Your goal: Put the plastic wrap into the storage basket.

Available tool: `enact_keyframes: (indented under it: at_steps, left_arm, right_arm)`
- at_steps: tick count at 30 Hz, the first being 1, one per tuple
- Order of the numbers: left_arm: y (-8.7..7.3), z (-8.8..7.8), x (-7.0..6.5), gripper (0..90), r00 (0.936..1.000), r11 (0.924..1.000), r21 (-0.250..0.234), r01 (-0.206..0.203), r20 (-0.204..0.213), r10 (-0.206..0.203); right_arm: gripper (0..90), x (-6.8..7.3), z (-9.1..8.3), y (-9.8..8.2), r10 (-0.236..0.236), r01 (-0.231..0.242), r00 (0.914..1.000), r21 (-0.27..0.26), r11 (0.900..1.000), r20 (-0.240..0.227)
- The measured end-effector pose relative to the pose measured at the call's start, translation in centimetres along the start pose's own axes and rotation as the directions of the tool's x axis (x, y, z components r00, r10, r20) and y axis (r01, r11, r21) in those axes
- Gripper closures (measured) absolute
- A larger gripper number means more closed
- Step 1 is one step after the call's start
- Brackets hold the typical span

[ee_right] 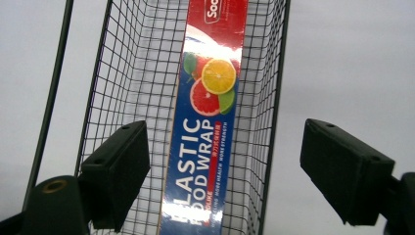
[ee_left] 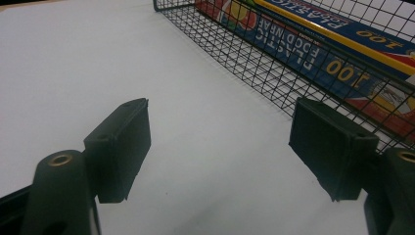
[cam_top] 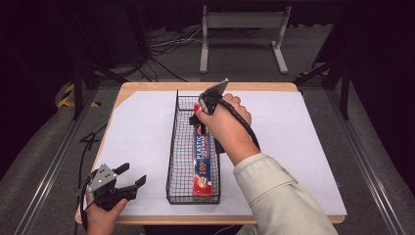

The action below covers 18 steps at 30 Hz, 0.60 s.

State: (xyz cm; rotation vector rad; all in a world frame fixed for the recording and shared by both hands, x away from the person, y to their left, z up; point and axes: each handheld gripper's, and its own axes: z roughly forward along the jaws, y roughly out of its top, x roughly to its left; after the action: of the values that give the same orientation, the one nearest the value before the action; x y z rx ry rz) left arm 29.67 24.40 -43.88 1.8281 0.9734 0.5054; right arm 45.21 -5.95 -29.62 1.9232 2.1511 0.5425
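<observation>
While the long black wire-mesh basket is sitting lengthwise down the middle of the white sheet covering the wooden table, the high view is showing a blue and red box of plastic food wrap lying along the basket's right side. The sheet is lying bare on both sides of the basket, leaving open room there. The right gripper is hovering over the basket's far end, above the box. The left gripper is waiting near the table's front left corner, well apart from the basket, jaws spread wide.

In the left gripper view, the left gripper is gaping over bare sheet, its right jaw just beside the basket's mesh wall, the box behind it.

In the right gripper view, the right gripper is standing wide open above the basket, the box running lengthwise between its jaws.
</observation>
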Motion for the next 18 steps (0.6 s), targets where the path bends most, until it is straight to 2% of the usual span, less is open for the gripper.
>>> enact_keyframes:
  at_steps: [4, 7, 11, 14, 18]
  left_arm:
    - [0.1, 0.3, 0.1, 23.7, 1.0000, 1.0000, 0.000, 0.001, 0.004, -0.001]
    - [0.2, 0.3, 0.1, 23.6, 1.0000, 1.0000, 0.002, 0.003, 0.004, -0.003]
    - [0.2, 0.3, 0.1, 23.6, 1.0000, 1.0000, -0.003, 0.005, 0.005, -0.005]
    - [0.1, 0.2, 0.1, 23.6, 1.0000, 1.0000, -0.001, 0.006, 0.005, -0.006]
    - [0.1, 0.1, 0.1, 23.6, 1.0000, 1.0000, 0.001, 0.009, 0.003, -0.009]
  right_arm:
    - [18.0, -0.9, -1.0, -0.3, -0.031, 0.030, 0.9992, -0.023, 0.999, -0.026]
    - [16.5, -1.9, -1.5, -0.6, -0.080, 0.079, 0.9963, -0.038, 0.996, -0.033]
    - [15.7, -3.4, -2.2, -1.1, -0.133, 0.130, 0.9899, -0.056, 0.990, -0.050]
    - [15.3, -4.4, -2.7, -1.4, -0.151, 0.146, 0.9855, -0.063, 0.987, -0.077]
    - [14.8, -5.7, -3.6, -1.9, -0.201, 0.193, 0.9762, -0.091, 0.977, -0.082]
